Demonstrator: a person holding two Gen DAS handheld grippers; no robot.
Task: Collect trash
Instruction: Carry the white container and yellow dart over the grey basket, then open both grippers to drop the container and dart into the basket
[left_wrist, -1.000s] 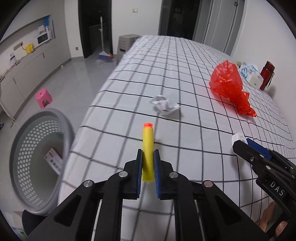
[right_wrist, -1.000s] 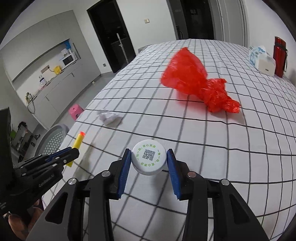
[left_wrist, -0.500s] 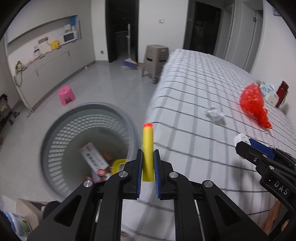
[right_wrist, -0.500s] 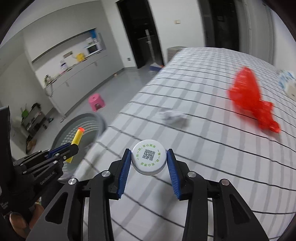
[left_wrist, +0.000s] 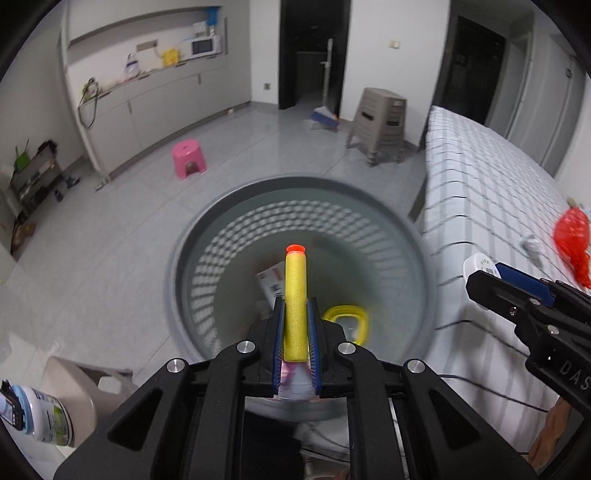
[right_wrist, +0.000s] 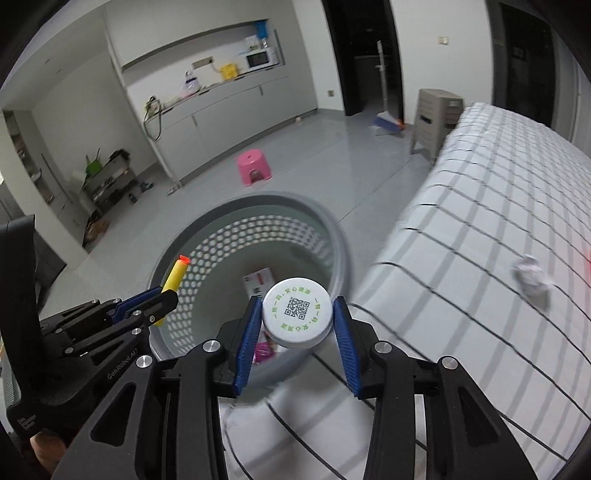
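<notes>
My left gripper (left_wrist: 295, 314) is shut on a yellow foam dart (left_wrist: 294, 291) with an orange tip, held above the open grey perforated basket (left_wrist: 207, 236) on the floor. My right gripper (right_wrist: 296, 314) is shut on a white bottle cap (right_wrist: 297, 317) with a green QR print, over the basket's near rim (right_wrist: 325, 221). The left gripper with the dart (right_wrist: 173, 277) shows in the right wrist view; the right gripper with the cap (left_wrist: 480, 264) shows in the left wrist view. A crumpled white paper (right_wrist: 532, 278) and a red plastic bag (left_wrist: 572, 240) lie on the checked table.
The basket holds a white carton (left_wrist: 271, 282), a yellow ring (left_wrist: 345, 317) and other bits. The checked tablecloth (right_wrist: 498, 229) edge stands right of the basket. A pink stool (left_wrist: 188, 158), a beige stool (left_wrist: 380, 125) and a broom stand on the floor. A bottle (left_wrist: 37, 417) sits at lower left.
Both grippers have swung left off the table, and both are now above the basket. The dart and the cap stay gripped. The paper and red bag have slid to the right edge of view.
</notes>
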